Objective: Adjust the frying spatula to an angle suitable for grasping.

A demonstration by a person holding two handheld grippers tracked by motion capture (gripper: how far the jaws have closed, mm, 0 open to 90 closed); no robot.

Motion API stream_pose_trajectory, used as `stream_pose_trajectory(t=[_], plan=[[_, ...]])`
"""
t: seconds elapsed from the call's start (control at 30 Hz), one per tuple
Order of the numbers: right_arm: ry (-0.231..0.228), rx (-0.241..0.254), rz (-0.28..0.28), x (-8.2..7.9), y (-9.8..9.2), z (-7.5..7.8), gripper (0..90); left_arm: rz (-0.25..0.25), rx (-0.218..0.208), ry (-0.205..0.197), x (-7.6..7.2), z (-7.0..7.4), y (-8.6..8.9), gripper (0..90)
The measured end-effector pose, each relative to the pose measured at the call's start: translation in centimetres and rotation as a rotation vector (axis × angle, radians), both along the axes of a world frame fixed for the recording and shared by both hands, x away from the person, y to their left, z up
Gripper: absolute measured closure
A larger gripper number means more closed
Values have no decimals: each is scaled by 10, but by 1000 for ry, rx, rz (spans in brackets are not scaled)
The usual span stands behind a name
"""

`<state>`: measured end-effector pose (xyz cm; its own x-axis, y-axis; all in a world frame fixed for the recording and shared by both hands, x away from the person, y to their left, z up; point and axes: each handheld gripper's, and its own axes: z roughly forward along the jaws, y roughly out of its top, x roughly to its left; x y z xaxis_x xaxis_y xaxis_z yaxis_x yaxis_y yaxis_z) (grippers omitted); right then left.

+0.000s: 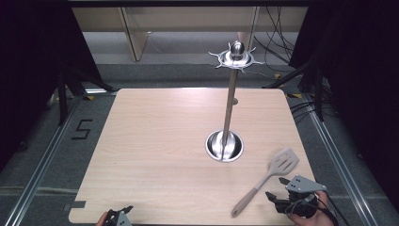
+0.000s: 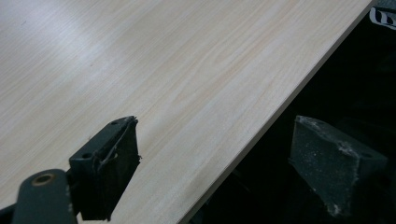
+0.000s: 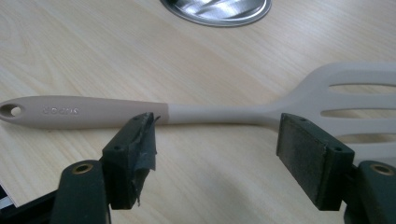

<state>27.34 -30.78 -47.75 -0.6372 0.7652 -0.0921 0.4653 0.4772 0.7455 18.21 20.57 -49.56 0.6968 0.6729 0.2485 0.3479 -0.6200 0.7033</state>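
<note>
Spread wide and empty, my right hand-held gripper (image 3: 215, 140) is nearing the spatula (image 3: 196, 112), risking nudging its slim handle sideways.

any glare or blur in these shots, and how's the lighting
High view: pale wooden table evenly lit, dark surroundings, glare on the shiny steel round base of the utensil stand. Left gripper view: soft sheen on the wood, black beyond the edge. Right gripper view: beige slotted silicone spatula fairly sharp, near jaws slightly soft.
</note>
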Motion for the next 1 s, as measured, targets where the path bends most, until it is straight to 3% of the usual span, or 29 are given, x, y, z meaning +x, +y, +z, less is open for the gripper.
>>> stream_pose_trajectory(t=[0.07,0.17,0.2,0.47,0.53,0.6,0.67,0.77,0.8,0.97,1.0], plan=[[8,-6,23,1,3,2,275,-6,19,11,0,1,0,148],[13,-16,52,3,5,2,245,7,11,1,1,-2,-1,148],[-4,-32,76,5,6,2,243,-2,26,9,1,-1,-1,148],[-8,-47,156,13,14,5,208,-14,23,19,0,0,-1,148],[16,-58,166,16,16,4,210,-13,22,20,0,-1,-2,148],[12,-68,186,19,18,4,210,-15,23,21,0,-1,-2,148],[5,-83,228,22,20,4,211,-14,23,19,0,-1,-1,148],[30,-78,282,26,25,2,231,-16,25,20,0,-1,-1,148],[39,-70,306,28,26,1,230,7,4,0,0,-3,-3,148],[79,-105,342,33,31,-6,230,-16,22,18,-1,0,-2,148],[62,-105,338,35,32,-9,231,-4,19,3,0,-2,-3,148]])
